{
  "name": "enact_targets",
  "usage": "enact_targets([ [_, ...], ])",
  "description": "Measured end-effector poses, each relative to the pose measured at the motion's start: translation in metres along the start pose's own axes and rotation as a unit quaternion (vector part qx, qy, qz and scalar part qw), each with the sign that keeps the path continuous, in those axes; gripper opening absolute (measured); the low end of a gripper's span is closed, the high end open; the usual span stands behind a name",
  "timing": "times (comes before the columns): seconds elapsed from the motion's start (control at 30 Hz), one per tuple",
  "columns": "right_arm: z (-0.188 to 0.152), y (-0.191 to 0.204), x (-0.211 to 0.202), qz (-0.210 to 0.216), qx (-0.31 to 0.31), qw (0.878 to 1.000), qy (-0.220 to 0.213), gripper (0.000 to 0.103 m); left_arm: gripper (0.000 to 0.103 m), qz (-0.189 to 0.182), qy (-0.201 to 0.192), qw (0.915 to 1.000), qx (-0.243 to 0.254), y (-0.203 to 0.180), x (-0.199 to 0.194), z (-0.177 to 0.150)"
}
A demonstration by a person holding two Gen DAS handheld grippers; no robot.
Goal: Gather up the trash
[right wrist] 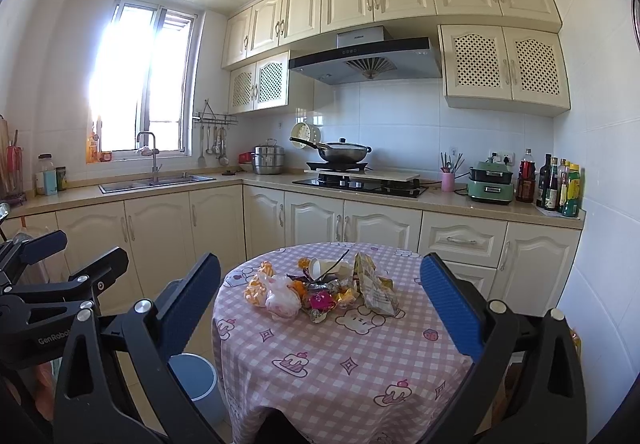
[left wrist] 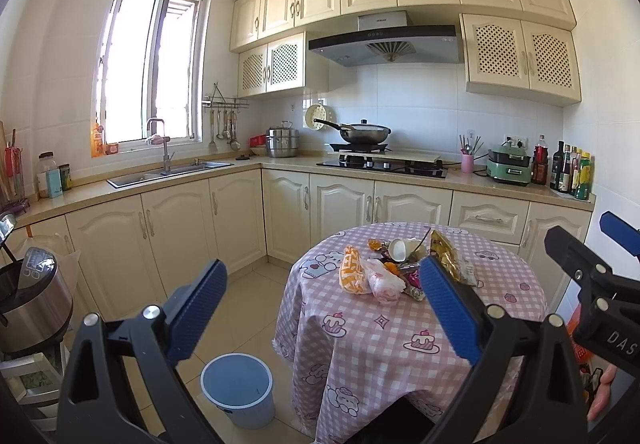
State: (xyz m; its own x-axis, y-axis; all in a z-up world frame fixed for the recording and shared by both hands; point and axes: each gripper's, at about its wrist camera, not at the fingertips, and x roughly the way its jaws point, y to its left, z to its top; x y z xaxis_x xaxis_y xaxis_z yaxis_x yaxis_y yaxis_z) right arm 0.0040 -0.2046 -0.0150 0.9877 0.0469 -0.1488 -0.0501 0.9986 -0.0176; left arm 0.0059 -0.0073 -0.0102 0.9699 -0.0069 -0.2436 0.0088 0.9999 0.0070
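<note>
Hanging above the near edge of the table (right wrist: 340,364), both tongs are spread wide and hold nothing: the left gripper (left wrist: 322,308) off to the table's left, the right gripper (right wrist: 320,304) squarely over it. The trash (right wrist: 324,288) sits heaped on the far half of the pink checked cloth, wrappers, bags and a cup (left wrist: 398,248) together. A bin (left wrist: 238,390) stands on the floor just left of the table.
</note>
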Motion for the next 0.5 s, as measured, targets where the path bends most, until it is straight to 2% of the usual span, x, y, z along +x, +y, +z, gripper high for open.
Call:
enact_targets([
  [0.5, -0.0024, 0.0000, 0.0026, 0.000, -0.001, 1.000, 0.003, 0.096, 0.095, 0.000, 0.000, 1.0000, 0.001, -0.0002, 0.0005, -0.0031],
])
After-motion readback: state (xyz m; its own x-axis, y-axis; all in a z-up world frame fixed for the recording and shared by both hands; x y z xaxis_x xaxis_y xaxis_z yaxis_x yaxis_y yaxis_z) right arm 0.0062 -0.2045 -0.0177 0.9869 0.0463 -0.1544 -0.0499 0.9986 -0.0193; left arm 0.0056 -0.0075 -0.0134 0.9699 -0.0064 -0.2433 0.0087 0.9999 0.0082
